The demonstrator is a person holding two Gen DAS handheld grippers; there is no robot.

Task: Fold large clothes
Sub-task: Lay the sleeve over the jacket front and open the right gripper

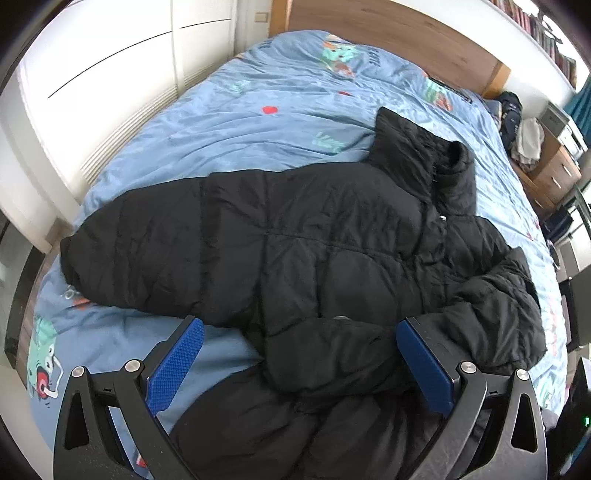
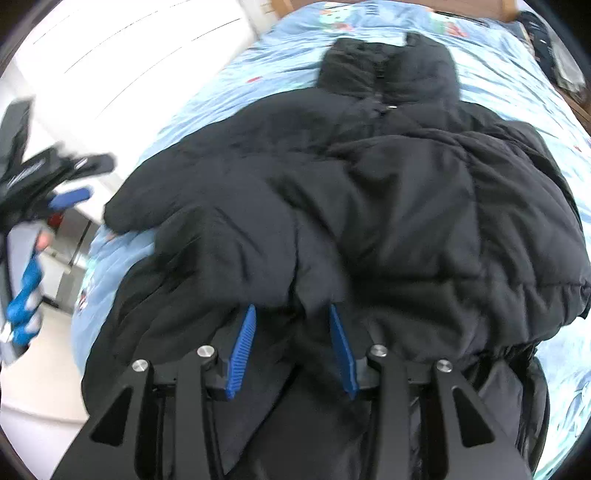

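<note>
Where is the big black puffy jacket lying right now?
The black jacket lies spread on the blue patterned bedspread, collar toward the wooden headboard, one sleeve stretched left toward the white wardrobe.

There is one black puffer jacket (image 1: 314, 229) on one bed (image 1: 258, 96). Two grippers are visible: the left gripper (image 1: 299, 354) and the right gripper (image 2: 291, 314). Each has two blue pads.

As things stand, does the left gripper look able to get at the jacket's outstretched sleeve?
Probably yes. The left gripper has its tongs spread wide and empty above the black puffer jacket; the outstretched sleeve lies bare on the blue duvet, nothing covering it.
</note>
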